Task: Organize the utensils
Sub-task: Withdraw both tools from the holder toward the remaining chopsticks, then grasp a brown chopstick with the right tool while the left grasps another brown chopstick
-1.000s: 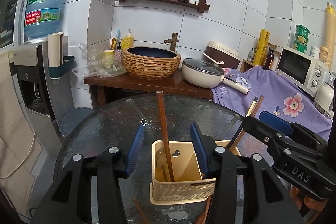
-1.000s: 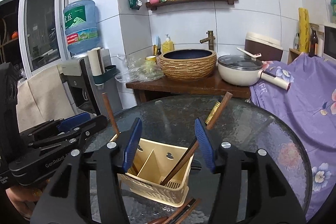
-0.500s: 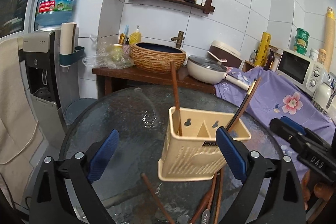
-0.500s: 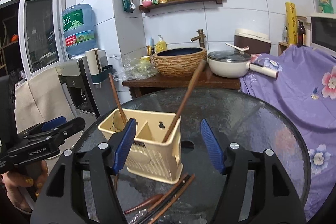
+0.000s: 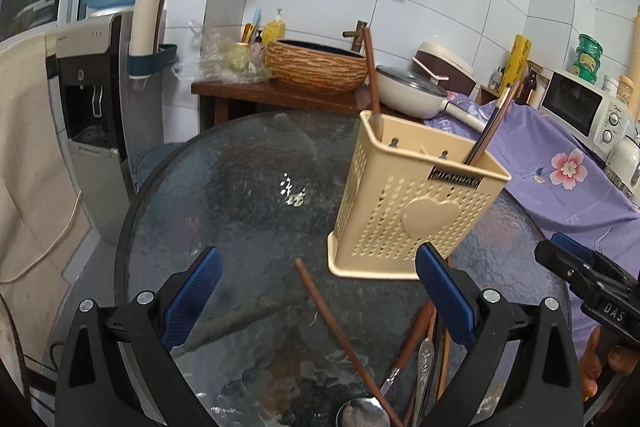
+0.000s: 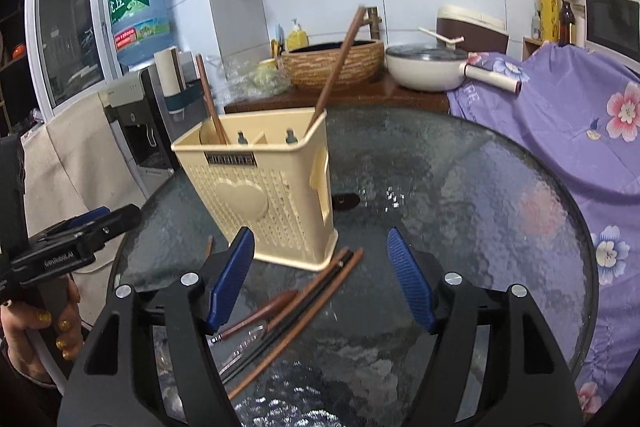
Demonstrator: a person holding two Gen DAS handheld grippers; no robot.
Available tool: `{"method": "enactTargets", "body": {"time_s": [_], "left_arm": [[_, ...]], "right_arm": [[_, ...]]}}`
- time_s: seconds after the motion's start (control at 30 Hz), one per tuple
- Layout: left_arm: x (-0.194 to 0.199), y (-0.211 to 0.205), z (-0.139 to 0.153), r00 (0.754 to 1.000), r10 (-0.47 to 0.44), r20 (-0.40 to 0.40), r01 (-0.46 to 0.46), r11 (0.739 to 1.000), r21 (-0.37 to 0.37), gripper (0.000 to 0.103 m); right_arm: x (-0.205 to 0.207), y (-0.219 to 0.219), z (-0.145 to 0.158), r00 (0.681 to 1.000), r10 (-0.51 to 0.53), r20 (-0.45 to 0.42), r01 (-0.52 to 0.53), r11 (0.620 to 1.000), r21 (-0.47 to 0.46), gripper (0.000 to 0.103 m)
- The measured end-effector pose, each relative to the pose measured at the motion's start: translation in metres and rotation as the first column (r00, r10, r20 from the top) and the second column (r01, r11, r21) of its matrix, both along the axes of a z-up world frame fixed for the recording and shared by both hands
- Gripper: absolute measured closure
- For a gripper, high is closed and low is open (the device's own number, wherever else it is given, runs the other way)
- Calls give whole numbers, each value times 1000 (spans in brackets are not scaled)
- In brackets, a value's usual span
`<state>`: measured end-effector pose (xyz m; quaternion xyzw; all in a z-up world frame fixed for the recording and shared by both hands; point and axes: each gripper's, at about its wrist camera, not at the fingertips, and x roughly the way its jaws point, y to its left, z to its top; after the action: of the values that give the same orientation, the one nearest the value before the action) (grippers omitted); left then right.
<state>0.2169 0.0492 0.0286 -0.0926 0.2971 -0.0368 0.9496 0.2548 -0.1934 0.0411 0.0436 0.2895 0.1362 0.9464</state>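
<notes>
On the round glass table (image 6: 460, 187), loose chopsticks (image 6: 304, 301) lie just before the cream utensil caddy (image 6: 260, 183), long axes slanting toward its base, directly under the right gripper (image 6: 320, 283), the nearer one. Both right and left gripper (image 5: 316, 291) are opening, empty.

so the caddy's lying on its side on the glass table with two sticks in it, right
Not on its side: the caddy stands upright on the glass table, as the right wrist view shows. The two sticks do stand in it.
</notes>
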Motion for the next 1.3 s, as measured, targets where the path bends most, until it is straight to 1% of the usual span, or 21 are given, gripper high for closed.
{"method": "enactTargets", "body": {"time_s": [0.13, 0.33, 0.43, 0.5, 0.63, 0.7, 0.77, 0.93, 1.07, 1.17, 1.3], "left_arm": [[-3, 4, -15, 999, 10, -42, -10, 1000, -5, 8], [-5, 8, -40, 994, 24, -104, -24, 1000, -3, 8], [-5, 11, -55, 989, 27, -146, -28, 1000, -4, 10], [-4, 12, -62, 986, 26, -167, -27, 1000, -1, 14], [-3, 13, -68, 983, 23, -185, -24, 1000, -3, 21], [-1, 12, -70, 981, 15, -194, -17, 1000, -8, 22], [1, 10, -71, 980, 10, -200, -12, 1000, -11, 25], [5, 5, -75, 977, -4, -212, 3, 1000, -4, 27], [8, 1, -78, 975, -13, -220, 13, 1000, 0, 27], [10, -1, -79, 975, -19, -223, 21, 1000, 9, 28], [14, -5, -81, 973, -28, -231, 33, 999, 16, 28]], "right_arm": [[-1, 1, -19, 999, 8, -54, -8, 1000, -10, 34], [-2, 7, -46, 993, 20, -117, -27, 998, -58, 34], [-2, 11, -57, 991, 28, -134, -42, 994, -97, 34], [1, 12, -63, 988, 32, -149, -49, 992, -114, 34], [8, 15, -77, 978, 36, -206, -58, 993, -104, 34], [12, 17, -81, 974, 36, -225, -60, 993, -100, 34], [14, 23, -85, 971, 38, -236, -67, 991, -115, 34], [16, 38, -97, 963, 44, -266, -89, 983, -158, 34], [14, 47, -103, 961, 34, -273, -93, 974, -206, 35], [12, 46, -106, 960, 33, -280, -99, 970, -224, 35], [9, 34, -107, 956, 34, -292, -102, 970, -220, 35]]}}
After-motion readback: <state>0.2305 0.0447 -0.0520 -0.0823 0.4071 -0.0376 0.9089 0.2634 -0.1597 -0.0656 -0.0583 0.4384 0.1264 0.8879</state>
